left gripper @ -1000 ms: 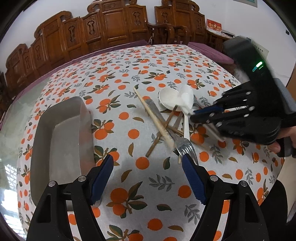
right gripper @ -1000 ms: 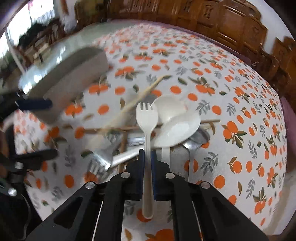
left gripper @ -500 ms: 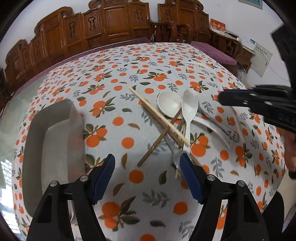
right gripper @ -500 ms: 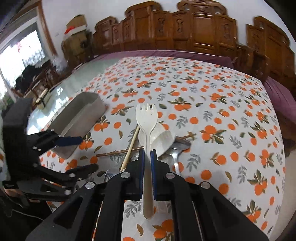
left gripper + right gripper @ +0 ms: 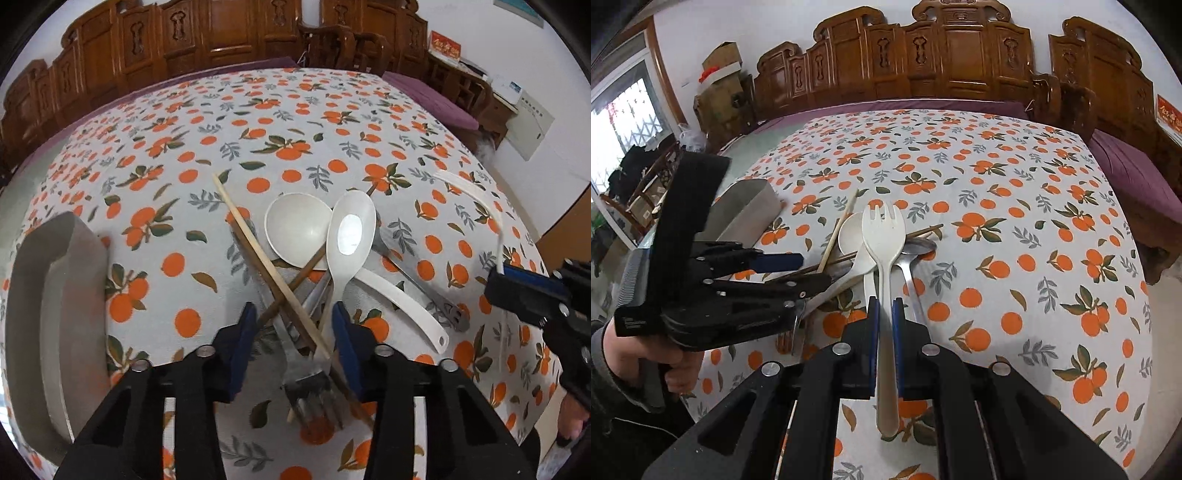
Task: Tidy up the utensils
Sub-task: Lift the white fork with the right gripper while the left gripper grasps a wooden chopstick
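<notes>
two grippers work over a table covered in an orange-print tablecloth [image 5: 295, 122]. the right gripper [image 5: 885, 314] is clenched on the handle of a white plastic fork [image 5: 884, 236] — its blue pads press the handle from both sides, the tines point away from the camera, and the fork sits lifted above the pile. in the left wrist view the same fork [image 5: 496, 221] shows as a thin white curve at the right edge, rising out of the right gripper [image 5: 498, 275].

the left gripper [image 5: 293, 332] is released, its blue fingers [image 5: 243, 332] spread on either side of the heap of utensils and close above it. between them lie a metal fork [image 5: 306, 380] with tines toward the camera, a pale chopstick [image 5: 266, 266] running diagonally, and dark brown chopsticks [image 5: 291, 291] crossing under it. just beyond sit two white spoons — a round one [image 5: 295, 229] and a longer one [image 5: 349, 236] overlapping it, bowl up. a metal spoon [image 5: 424, 291] lies beside them to the right, with a long white handle [image 5: 406, 306] between.

a grey metal tray [image 5: 55, 314] rests on the cloth to the left of the pile, apart from it. carved wooden chairs [image 5: 960, 59] line the far side of the table
</notes>
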A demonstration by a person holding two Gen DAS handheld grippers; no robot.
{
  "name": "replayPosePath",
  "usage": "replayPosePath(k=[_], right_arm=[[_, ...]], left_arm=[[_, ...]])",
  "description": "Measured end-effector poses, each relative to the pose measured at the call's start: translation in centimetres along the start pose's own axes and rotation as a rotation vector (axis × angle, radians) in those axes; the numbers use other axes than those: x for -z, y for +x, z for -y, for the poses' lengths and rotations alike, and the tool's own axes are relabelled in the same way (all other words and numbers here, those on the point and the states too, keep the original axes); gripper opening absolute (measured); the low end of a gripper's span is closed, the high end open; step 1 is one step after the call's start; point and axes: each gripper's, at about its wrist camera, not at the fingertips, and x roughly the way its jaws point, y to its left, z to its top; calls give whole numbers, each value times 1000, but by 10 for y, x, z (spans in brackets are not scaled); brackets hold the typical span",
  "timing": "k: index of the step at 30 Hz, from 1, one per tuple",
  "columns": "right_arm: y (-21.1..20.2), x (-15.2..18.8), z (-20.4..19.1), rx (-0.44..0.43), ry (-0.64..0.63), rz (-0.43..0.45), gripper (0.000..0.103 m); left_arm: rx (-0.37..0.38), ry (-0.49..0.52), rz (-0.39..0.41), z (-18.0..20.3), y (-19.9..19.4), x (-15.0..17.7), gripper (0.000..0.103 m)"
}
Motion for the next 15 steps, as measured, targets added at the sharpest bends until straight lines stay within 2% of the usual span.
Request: replayPosePath(k=[4,6,9,15], right_arm=[[-3,2,0,0,7,3,9],[-5,2,-1,-1,6,3,9],[-7,1,-5,3,-1,1,9],[-9,1,-17,11,-7,-7,9]], left_arm=[[-37,-6,-13,1,3,1,26],[-38,-34,-22,-5,2,3,9],[-12,-73,-26,-15,-4,7,5],[-9,-62,5,-26,-24,16,4]])
